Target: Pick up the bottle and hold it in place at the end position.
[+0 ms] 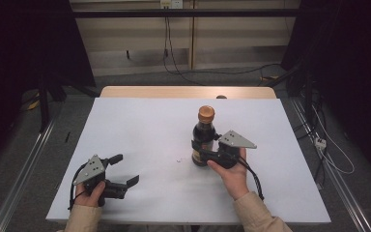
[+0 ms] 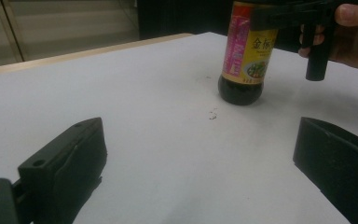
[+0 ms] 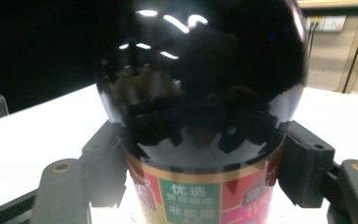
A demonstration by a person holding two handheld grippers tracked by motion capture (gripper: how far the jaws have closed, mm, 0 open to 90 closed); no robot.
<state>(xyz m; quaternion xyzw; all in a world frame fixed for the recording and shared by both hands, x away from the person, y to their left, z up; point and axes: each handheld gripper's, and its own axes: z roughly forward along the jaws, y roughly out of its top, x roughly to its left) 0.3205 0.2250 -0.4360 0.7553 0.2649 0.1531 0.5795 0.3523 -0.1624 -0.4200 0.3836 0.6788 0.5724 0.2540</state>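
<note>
Two grippers and one bottle were on the bench (image 1: 140, 121). At left, the left gripper (image 1: 127, 169) rested with jaws wide, holding nothing. Right of centre, one dark sauce bottle (image 1: 204, 137) stood upright, the right gripper (image 1: 196, 151) clamped around its labelled body.

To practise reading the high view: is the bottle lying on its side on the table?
No. The bottle stands upright on the white table, orange cap on top, with the right gripper closed around its body.
</note>
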